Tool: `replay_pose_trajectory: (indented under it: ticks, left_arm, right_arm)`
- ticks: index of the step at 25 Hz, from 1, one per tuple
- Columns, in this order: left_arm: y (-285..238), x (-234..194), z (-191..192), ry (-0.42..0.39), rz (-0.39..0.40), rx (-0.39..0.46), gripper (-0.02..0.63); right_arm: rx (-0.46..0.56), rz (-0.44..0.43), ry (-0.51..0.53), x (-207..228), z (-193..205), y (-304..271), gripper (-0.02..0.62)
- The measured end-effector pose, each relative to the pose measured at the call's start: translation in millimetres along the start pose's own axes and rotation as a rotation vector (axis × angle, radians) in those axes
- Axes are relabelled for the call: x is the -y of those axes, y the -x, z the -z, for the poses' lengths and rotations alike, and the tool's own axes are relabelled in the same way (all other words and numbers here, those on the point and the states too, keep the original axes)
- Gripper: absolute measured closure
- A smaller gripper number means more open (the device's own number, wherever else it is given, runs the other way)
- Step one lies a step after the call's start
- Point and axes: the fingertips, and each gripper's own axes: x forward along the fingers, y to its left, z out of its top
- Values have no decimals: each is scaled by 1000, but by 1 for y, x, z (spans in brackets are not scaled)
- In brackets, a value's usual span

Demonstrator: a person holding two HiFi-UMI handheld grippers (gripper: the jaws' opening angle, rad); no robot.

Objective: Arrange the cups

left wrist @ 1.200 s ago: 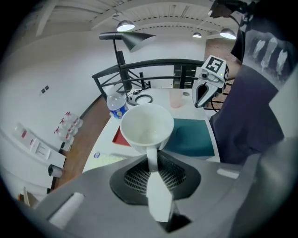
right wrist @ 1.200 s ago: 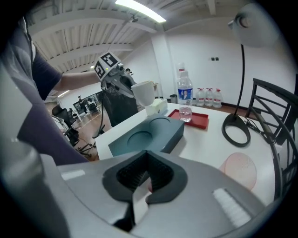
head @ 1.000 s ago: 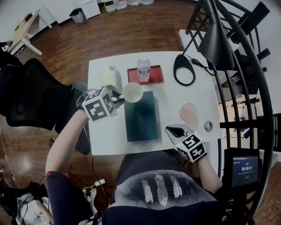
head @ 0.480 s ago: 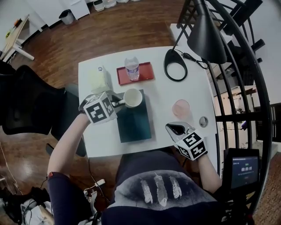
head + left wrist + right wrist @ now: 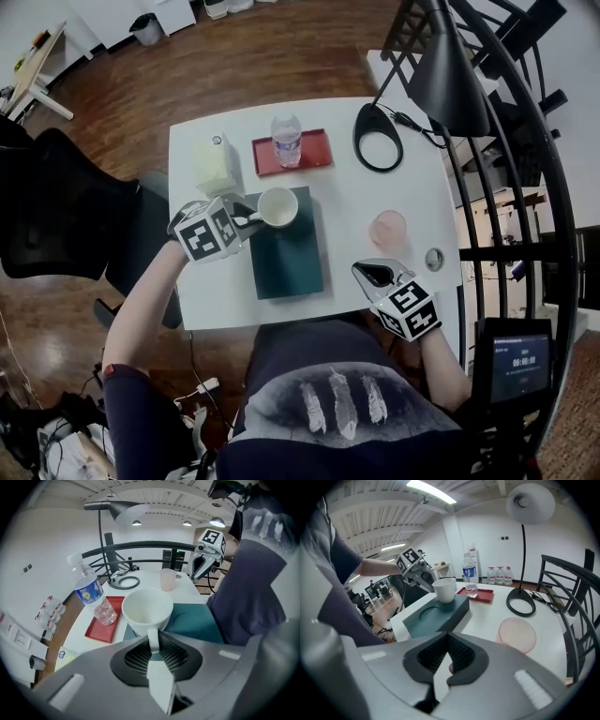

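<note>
White ceramic takes centre stage: a mug (image 5: 278, 207) sits at the far, 12 o'clock end of a teal block (image 5: 291, 258) in the middle of a white table (image 5: 412, 187). The left claw (image 5: 246, 217) is clamped on the mug's handle. That handle points to 9 o'clock, straight back into the jaws, and the mug stands upright with its mouth up. Whether its base is fully seated in the block's far hollow cannot be told from these views.

The block runs lengthwise from 12 to 6 o'clock. Its near hollow (image 5: 426, 613), seen from the right gripper view, is empty.

A pink cup (image 5: 387, 229) stands alone on the table at 3 o'clock, apart from the block. It lies at about 12 o'clock from the right claw (image 5: 375, 275), which hovers near the table's 5 o'clock edge with its jaws pressed together on nothing. That hand is clearly the nearer one to the pink cup. It would likely need to open before reaching forward, then carry the cup toward 9 o'clock to the free hollow.

A water bottle (image 5: 286, 141) stands on a red tray (image 5: 314, 155) at 12 o'clock, clear of the work.
</note>
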Motion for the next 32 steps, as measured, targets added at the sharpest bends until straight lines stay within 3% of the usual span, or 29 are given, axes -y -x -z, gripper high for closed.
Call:
replay_pose_trajectory:
  ticks: [12,14,18,22,26,30,32]
  left_arm:
    - [-3,-2,5,-49,-36,8,536]
    - [-1,-3,6,-30,-52,9,528]
    - [5,0,10,24,-54,22,439]
    - [18,-2,16,84,-55,45,426]
    - [50,-17,15,211,-100,172,426]
    - [96,-25,-5,351,-167,432,385]
    - [116,-20,-19,377,-176,543,385]
  right_arm:
    - [-5,8,13,-9,1,1,592]
    - [-2,9,15,-10,0,3,592]
    - [-6,8,19,-12,0,5,592]
    - [-6,10,22,-14,0,4,592]
    - [-15,-2,40,-16,-3,2,592]
    - [-14,-7,51,-13,-9,0,592]
    - [-12,-8,62,-12,-13,-1,592]
